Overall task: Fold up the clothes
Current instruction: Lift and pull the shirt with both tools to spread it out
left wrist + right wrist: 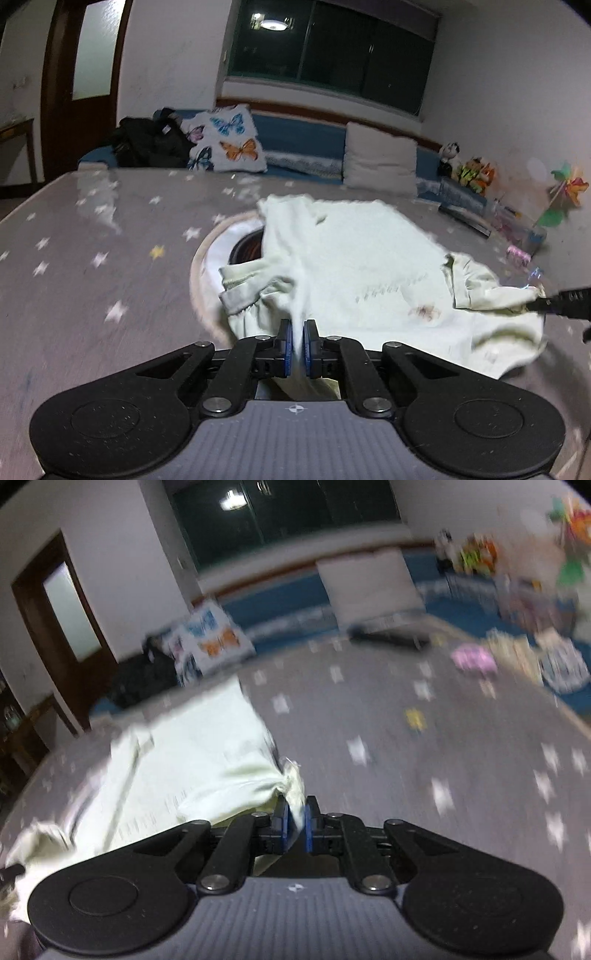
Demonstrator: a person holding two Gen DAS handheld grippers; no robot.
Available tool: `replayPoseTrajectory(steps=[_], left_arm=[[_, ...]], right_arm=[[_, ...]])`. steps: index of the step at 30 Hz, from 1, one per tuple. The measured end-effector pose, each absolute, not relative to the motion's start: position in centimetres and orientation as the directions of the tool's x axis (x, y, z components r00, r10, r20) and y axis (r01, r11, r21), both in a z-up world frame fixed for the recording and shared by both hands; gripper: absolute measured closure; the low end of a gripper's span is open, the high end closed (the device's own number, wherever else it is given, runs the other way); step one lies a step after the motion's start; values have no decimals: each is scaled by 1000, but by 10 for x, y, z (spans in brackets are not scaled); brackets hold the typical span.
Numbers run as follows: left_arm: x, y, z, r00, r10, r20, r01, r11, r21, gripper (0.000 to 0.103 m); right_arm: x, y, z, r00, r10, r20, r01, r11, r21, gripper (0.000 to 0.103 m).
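A pale green garment [362, 258] lies spread and partly bunched on a grey star-patterned surface [92, 240]. My left gripper [297, 332] is shut on a fold of its near edge. My right gripper [295, 816] is shut on another bunched corner of the same garment [207, 746], which stretches away to its left. The right gripper's fingertips [554, 302] show in the left wrist view at the far right, pinching the cloth. Both views are motion-blurred.
A round white-rimmed object [218, 251] lies partly under the garment. A blue bench at the back holds a butterfly cushion [225, 136], a white cushion [380, 158], a black bag [147, 142] and toys [469, 170]. A pink item [472, 657] lies at the surface's far right.
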State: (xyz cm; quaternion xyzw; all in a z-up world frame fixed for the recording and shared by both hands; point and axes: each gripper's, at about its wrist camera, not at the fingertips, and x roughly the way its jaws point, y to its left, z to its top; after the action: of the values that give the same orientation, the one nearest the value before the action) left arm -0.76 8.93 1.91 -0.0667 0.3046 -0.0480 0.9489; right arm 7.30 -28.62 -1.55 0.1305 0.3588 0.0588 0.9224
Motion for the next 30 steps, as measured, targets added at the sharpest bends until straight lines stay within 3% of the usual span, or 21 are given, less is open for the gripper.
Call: replayPoseTrajectory(steps=[3, 5, 7, 8, 10, 12, 14, 18, 21, 24, 25, 26, 27, 28, 30], left_arm=[[-19, 94, 12, 792, -107, -601, 27, 990, -140, 95], [-24, 97, 12, 789, -91, -607, 12, 991, -132, 95], [-29, 100, 12, 787, -76, -612, -2, 992, -125, 94], [-28, 99, 13, 790, -72, -609, -3, 993, -121, 91], [-27, 96, 16, 795, -65, -603, -5, 993, -114, 79], [-26, 94, 18, 800, -59, -597, -6, 994, -106, 60], [-22, 91, 19, 805, -52, -591, -5, 995, -95, 54], [-8, 93, 16, 797, -27, -604, -29, 996, -83, 49], [4, 100, 9, 783, 15, -622, -77, 994, -73, 49], [12, 109, 0, 765, 30, -643, -105, 991, -78, 52], [15, 111, -3, 759, 30, -650, -110, 990, -82, 57], [17, 114, -5, 754, 30, -656, -115, 990, -87, 72], [17, 116, -7, 752, 27, -659, -119, 988, -94, 83], [18, 118, -8, 750, 25, -661, -123, 987, -102, 86], [13, 121, -5, 761, 24, -649, -130, 985, -116, 90]], right_arm=[[56, -287, -28, 709, 182, -681, -30, 973, 229, 77], [47, -285, -29, 708, 157, -689, -44, 983, 178, 63], [43, -280, -22, 722, 144, -677, -77, 989, 128, 57], [42, -276, -18, 729, 146, -669, -98, 989, 109, 49], [43, -265, -12, 744, 144, -652, -141, 988, 57, 43], [46, -250, -9, 757, 147, -637, -193, 981, -4, 39], [49, -233, -10, 762, 152, -630, -249, 966, -69, 31], [57, -201, -22, 764, 143, -630, -342, 917, -207, 29], [64, -181, -32, 766, 129, -630, -389, 873, -295, 34], [73, -179, -38, 769, 120, -628, -390, 866, -311, 54], [76, -182, -38, 767, 121, -630, -385, 873, -301, 65], [80, -186, -38, 766, 121, -631, -375, 882, -286, 79], [84, -192, -36, 765, 121, -632, -357, 897, -261, 84], [86, -198, -32, 766, 121, -631, -337, 912, -233, 92], [89, -214, -25, 774, 121, -621, -286, 942, -173, 96]])
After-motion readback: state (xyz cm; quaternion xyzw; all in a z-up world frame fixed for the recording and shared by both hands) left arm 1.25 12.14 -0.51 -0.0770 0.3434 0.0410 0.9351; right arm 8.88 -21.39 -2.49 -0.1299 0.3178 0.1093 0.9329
